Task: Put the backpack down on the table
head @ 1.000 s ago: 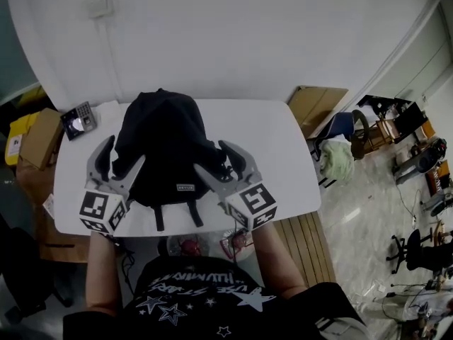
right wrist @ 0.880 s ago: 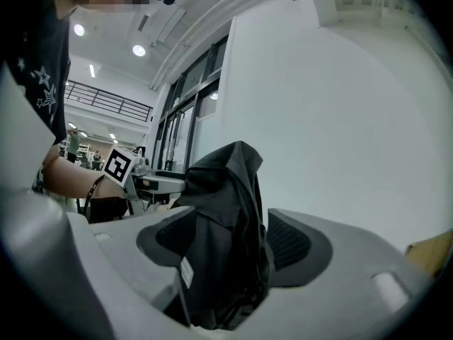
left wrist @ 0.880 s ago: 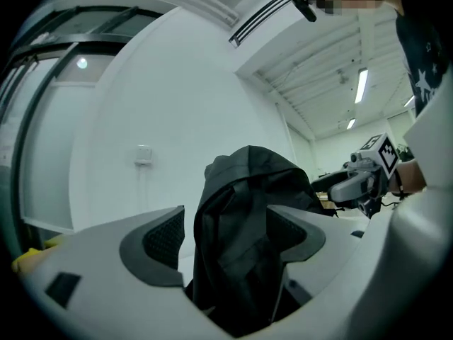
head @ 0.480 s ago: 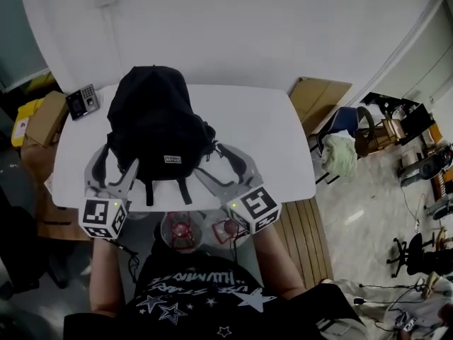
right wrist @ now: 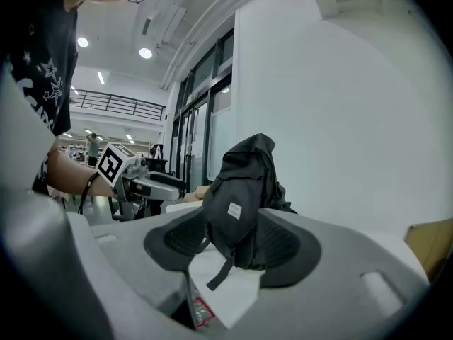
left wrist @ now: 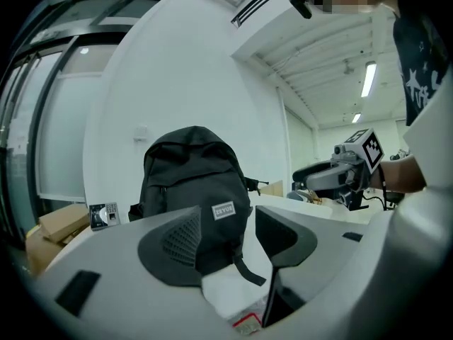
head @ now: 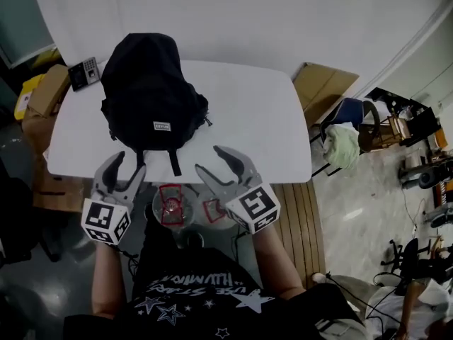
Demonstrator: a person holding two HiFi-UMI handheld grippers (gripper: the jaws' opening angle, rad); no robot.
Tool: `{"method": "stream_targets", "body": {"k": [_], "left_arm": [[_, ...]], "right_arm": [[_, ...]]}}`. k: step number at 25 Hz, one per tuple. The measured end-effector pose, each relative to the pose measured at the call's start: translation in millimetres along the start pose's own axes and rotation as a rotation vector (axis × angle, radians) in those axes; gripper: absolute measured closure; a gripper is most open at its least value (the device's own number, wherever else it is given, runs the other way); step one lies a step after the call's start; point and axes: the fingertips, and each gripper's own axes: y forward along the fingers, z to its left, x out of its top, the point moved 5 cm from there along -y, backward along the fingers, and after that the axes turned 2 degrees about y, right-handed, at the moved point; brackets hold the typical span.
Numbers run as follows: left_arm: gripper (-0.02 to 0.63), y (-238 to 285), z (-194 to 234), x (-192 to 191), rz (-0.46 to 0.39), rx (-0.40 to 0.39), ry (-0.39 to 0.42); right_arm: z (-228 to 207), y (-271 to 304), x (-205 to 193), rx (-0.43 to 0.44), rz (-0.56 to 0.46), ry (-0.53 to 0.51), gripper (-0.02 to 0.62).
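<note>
A: Where does the backpack (head: 151,105) sit?

B: On the white counter (head: 248,126), in the upper left of the head view. It is black and stands upright, with its small pale label (head: 162,127) turned to the person. Two straps (head: 172,163) trail from its base toward the counter's near edge.

A: Does either claw hold it?

B: No. The left claw (head: 129,163) hangs at the lower left of the head view, just below the counter's near edge and apart from the bag. Its jaws have just been closing a little, yet they stand apart with nothing pressed between them. In the left gripper view the bag shows through the gap, farther off.

A: And the other one?

B: The right claw (head: 210,159) is near the lower middle of the head view, also off the near edge. Its jaws have just been closing too, and they are still parted and grip nothing. Its own view shows the bag beyond the pads, one strap lying on the white surface.

A: Anything else on the counter?

B: A small keypad device (head: 83,73) lies at the far left corner, close beside the bag. Cardboard boxes (head: 46,91) stand off the left edge.
</note>
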Motion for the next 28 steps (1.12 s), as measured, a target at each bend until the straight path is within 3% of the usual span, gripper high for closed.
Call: {"method": "stream_targets", "body": {"k": [3,5,11,17,21,24,26,28], "left_arm": [[0.448,-9,-16,-8,0.049,-0.018,-0.019],[0.491,-11,-26,-13,0.07,-0.033,-0.032],[0.505,-17,-40,-28,0.086,-0.079,-0.091],[0.505,-28,-45,-40,0.105,-0.125,-0.077],[0.505,-50,-49,-50,0.096,-0.14,-0.142],[0.506,-68,-52,-51,0.084,-0.15,-0.14],[0.568,-81,-55,-48,0.069,-0.154,-0.119],[0.568,-94,-58,-48,0.064,-0.161,-0.104]], "right_arm": [[4,-8,-9,0.014,0.023,0.016,0.415],[5,-10,-16,0.009,0.046,0.004,0.503],[20,-7,-30,0.028,0.098,0.011,0.575],[44,-9,-37,0.022,0.162,-0.037,0.595],[70,-16,-33,-0.005,0.163,-0.036,0.595],[89,-25,-23,-0.055,0.123,-0.054,0.595],[97,-32,-17,-0.089,0.099,-0.053,0.595],[107,-38,-15,-0.111,0.09,-0.04,0.597]]}}
